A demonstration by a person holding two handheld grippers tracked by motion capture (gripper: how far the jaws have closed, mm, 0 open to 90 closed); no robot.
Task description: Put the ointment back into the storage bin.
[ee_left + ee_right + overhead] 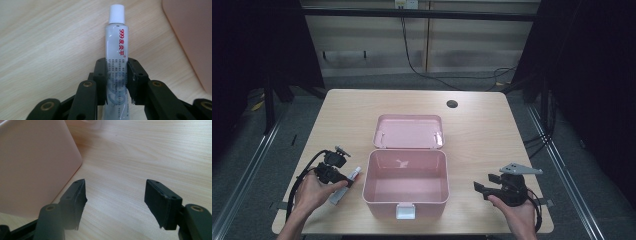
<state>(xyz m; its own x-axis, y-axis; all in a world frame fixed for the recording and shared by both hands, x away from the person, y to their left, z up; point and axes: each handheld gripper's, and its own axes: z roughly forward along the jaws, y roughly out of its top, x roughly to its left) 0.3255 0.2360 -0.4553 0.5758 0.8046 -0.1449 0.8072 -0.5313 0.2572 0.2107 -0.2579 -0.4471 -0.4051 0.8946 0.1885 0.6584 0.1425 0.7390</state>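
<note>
One tube (117, 57) (white-capped) pinched in left hand-held gripper (117, 80)

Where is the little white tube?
In the high view, the tube lies on the table's left side, clamped in the left gripper, beside the open pink box.

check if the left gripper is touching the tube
Touching: in the left gripper view, the left gripper has both black jaws pressed against the sides of the white-capped tube, with no gap.

Box (405, 186): stood open mid-table, lid (408, 131) laid back behind it, interior unobstructed from above. Bare table (482, 130) lay right and far left. Tube (346, 186) lay near the box's left wall, narrowing that gap.
</note>
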